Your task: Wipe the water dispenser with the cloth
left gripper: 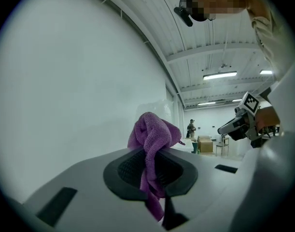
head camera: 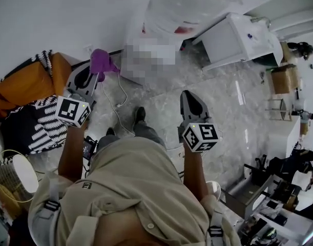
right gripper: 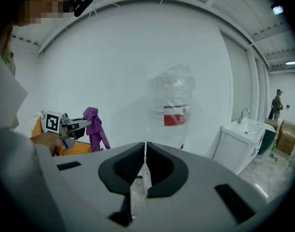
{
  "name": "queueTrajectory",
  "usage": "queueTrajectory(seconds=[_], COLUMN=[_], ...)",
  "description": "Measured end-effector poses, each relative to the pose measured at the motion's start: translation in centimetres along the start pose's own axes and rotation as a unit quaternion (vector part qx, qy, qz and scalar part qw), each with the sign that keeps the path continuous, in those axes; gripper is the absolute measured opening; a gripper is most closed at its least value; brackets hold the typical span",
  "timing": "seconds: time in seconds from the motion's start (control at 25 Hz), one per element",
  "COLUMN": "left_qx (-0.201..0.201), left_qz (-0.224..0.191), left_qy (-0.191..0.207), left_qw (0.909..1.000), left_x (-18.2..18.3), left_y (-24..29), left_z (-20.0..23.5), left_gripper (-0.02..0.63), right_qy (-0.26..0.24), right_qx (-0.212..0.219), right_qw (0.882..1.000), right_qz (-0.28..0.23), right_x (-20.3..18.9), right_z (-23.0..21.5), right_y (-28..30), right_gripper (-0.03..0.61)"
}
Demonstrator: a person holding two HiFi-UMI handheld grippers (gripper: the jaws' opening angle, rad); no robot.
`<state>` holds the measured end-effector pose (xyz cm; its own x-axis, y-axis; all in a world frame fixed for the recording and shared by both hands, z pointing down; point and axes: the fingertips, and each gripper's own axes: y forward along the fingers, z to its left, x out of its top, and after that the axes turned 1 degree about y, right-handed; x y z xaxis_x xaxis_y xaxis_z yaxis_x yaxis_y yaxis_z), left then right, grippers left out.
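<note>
Cloth point(left gripper: 154, 144), purple with a soft looped pile, is bunched and clamped between the textured dark pads point(left gripper: 130, 167) of the left gripper point(head camera: 96, 72), with 1 tail hanging below the jaws. Right gripper point(right gripper: 144, 162) is clenched, jaws meeting on nothing. Water dispenser point(right gripper: 172, 111) stands well apart, ahead against the plain white wall point(right gripper: 113, 57): a clear, crinkled-looking bottle with 1 red label; its body cannot be made out. Assessment: cloth secured, no contact with the dispenser, wiping not begun; approach and all wiping remain. Farther right, a boxy white sink cabinet point(right gripper: 236, 146) stands on a glossy marbled floor point(head camera: 223, 101)
</note>
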<state>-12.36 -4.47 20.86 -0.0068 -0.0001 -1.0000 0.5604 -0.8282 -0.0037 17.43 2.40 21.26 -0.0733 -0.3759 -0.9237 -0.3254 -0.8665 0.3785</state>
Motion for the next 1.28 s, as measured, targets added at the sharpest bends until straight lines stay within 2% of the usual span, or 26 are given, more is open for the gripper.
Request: queueTrajectory(seconds=[0.16, 0.44, 0.84, 0.96, 1.08, 1.28], left_qx=[0.034, 0.096, 0.157, 0.156, 0.136, 0.077], left_qz=[0.024, 0.041, 0.079, 0.1, 0.116, 0.13], left_qy=[0.003, -0.041, -0.125, -0.151, -0.179, -0.183], left_qw=[0.9991, 0.9937, 0.9765, 0.971, 0.9675, 0.9714], left_x=[-2.2, -8.0, -20.9, -25.4, -29.1, -32.0], left_y=[3.0, 8.5, 16.7, 18.5, 20.9, 24.8], left_z=[0.9, 2.9, 3.4, 2.1, -0.2, -5.0], left_gripper=[0.048, 0.048, 0.048, 0.048, 0.048, 0.048], right_qy=[-0.013, -0.036, -0.055, -0.056, -0.057, -0.056], right_qx=[0.031, 0.066, 0.104, 0.11, 0.113, 0.115], right_qw=[0.999, 0.994, 0.974, 0.969, 0.963, 0.955], right_qz=[0.03, 0.083, 0.193, 0.215, 0.238, 0.266], right_x=[0.5, -0.9, -8.9, -11.5, -13.8, -16.3], right_z=[-2.5, -6.1, -10.3, -10.7, -11.5, -12.1], right_y=[3.3, 9.0, 13.9, 14.7, 15.0, 15.6], right_gripper=[0.028, 0.028, 0.028, 0.028, 0.028, 0.028])
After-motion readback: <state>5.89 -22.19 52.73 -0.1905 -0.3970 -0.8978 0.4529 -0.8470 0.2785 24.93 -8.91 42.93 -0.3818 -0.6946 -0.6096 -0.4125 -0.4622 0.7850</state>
